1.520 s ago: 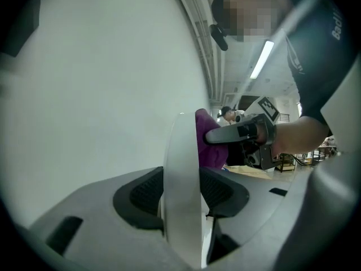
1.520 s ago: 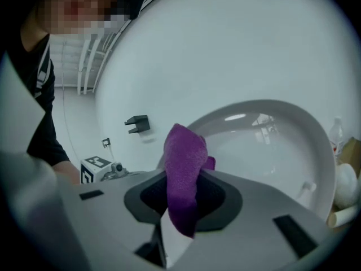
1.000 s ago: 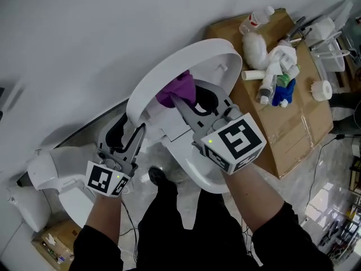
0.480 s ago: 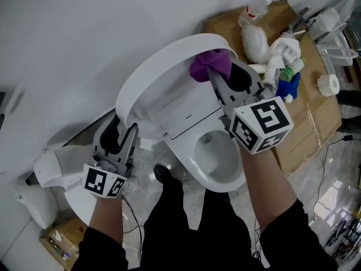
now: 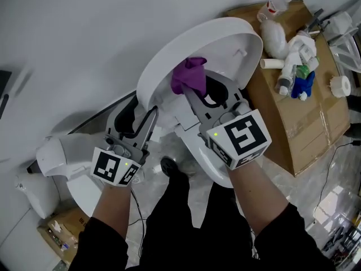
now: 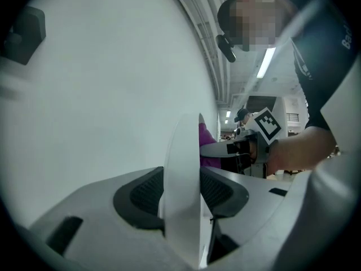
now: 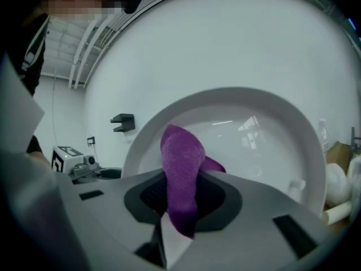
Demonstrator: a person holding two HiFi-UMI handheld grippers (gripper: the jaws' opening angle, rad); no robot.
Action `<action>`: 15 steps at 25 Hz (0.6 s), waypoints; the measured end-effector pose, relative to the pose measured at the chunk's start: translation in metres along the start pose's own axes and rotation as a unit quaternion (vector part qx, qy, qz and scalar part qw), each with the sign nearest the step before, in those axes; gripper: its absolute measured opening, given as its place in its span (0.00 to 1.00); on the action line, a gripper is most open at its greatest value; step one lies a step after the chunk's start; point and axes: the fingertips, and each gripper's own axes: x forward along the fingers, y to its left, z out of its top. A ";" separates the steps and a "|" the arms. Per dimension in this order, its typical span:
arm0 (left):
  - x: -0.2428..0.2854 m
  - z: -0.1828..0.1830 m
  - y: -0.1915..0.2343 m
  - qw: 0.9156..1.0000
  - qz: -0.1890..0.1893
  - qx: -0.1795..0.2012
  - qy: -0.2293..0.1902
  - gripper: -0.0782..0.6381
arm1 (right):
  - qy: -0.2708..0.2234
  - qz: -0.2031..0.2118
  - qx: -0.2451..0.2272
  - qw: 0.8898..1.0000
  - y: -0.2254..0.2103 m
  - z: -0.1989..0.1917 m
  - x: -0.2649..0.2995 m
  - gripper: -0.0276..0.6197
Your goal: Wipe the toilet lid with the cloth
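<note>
Back leftward has come the right claw [image 5: 194, 94], clamped on the purple cloth [image 5: 189, 78]; the toilet lid [image 5: 231, 44] faces it straight ahead, with the left claw [image 5: 144, 119] pinching its left edge.

No lettering is legible (the bottle [image 5: 274, 5] label is too small)

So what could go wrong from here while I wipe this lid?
1. The left gripper clamps only the thin rim of the raised toilet lid; a hard wipe could slip it free and drop the lid.
2. The cloth sticks out bunched from the right gripper, so the gripper itself may scrape the lid.
3. A wide sweep could hit the bottles on the cardboard box beside the lid.
</note>
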 end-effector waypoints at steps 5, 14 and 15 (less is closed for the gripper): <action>-0.002 -0.002 0.004 1.000 -0.005 0.002 0.002 0.39 | -0.005 0.048 0.001 0.999 0.052 -0.016 0.018 0.19; -0.002 0.001 0.007 0.999 0.022 -0.017 -0.029 0.39 | -0.009 0.006 -0.019 1.000 -0.027 -0.034 0.001 0.19; -0.003 0.001 0.008 0.999 0.026 -0.019 -0.032 0.39 | -0.013 0.004 -0.021 1.000 -0.038 -0.034 -0.001 0.19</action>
